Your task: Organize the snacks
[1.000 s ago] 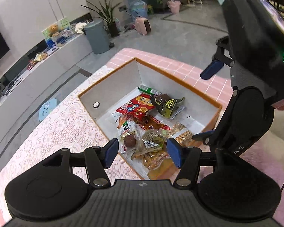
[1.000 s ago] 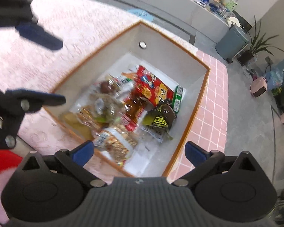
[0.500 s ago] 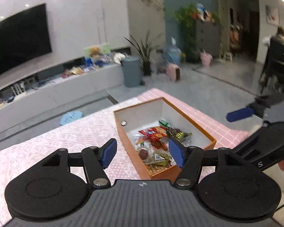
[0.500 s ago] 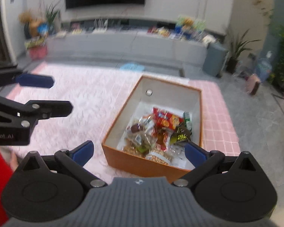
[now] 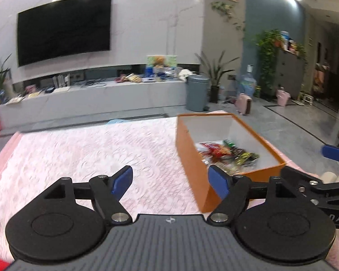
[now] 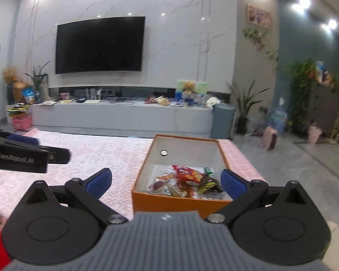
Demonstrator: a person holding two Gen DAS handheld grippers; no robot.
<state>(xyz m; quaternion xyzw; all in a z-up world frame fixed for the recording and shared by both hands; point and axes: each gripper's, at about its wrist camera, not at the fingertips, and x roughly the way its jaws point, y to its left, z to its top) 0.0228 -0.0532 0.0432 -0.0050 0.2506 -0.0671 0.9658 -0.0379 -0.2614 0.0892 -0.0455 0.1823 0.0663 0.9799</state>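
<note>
An orange box [image 6: 180, 199] with a white inside stands on the pink table and holds several snack packets [image 6: 187, 181]. It also shows at the right of the left wrist view [image 5: 192, 158], with the snacks [image 5: 228, 154] inside. My left gripper [image 5: 170, 181] is open and empty, held back from the box over the tablecloth. My right gripper [image 6: 166, 180] is open and empty, held back behind the box's near wall. The right gripper's fingers [image 5: 334, 153] show at the right edge of the left wrist view. The left gripper's fingers [image 6: 22, 155] show at the left of the right wrist view.
A pink lace tablecloth [image 5: 90, 149] covers the table to the left of the box. Behind the table are a grey TV bench [image 6: 124, 113], a wall TV [image 6: 99, 45], a grey bin [image 5: 197, 92] and plants.
Both grippers have pulled up and back from right above the box and tilted from looking down into it to looking level across the room. Both stayed open.
</note>
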